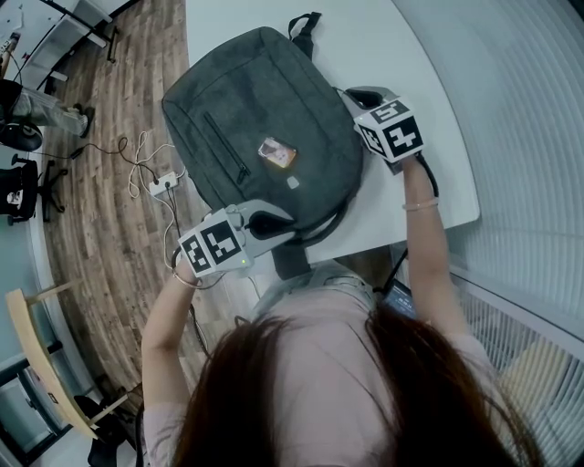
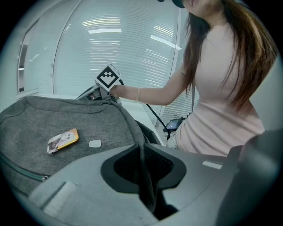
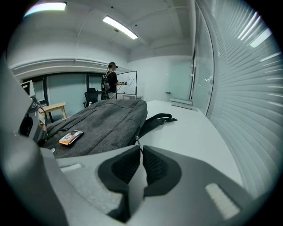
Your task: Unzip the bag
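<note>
Bag (image 1: 265,119) — a grey backpack — lies flat on the white table (image 1: 411,55), front face up, with its carry handle (image 1: 304,25) at the far end. From the head view, the left gripper (image 1: 274,223) sits at the bag's near edge and the right gripper (image 1: 360,96) at its right side, but the jaws themselves are hard to read there. The gripper views settle it. The left gripper's jaws are closed on a fold of the bag's grey edge, which runs down between the pads. The right gripper's jaws are almost together, nipping a small metal zipper pull (image 3: 138,141) at their tips. An orange tag (image 1: 276,152) lies on the bag's front.

Only the right gripper view shows the room beyond — a person (image 3: 111,81) standing at a whiteboard and a wooden stool (image 3: 54,108), with blinds (image 3: 239,88) along the right. The head view adds a wooden floor (image 1: 109,237) with a power strip (image 1: 162,185) and its cables.
</note>
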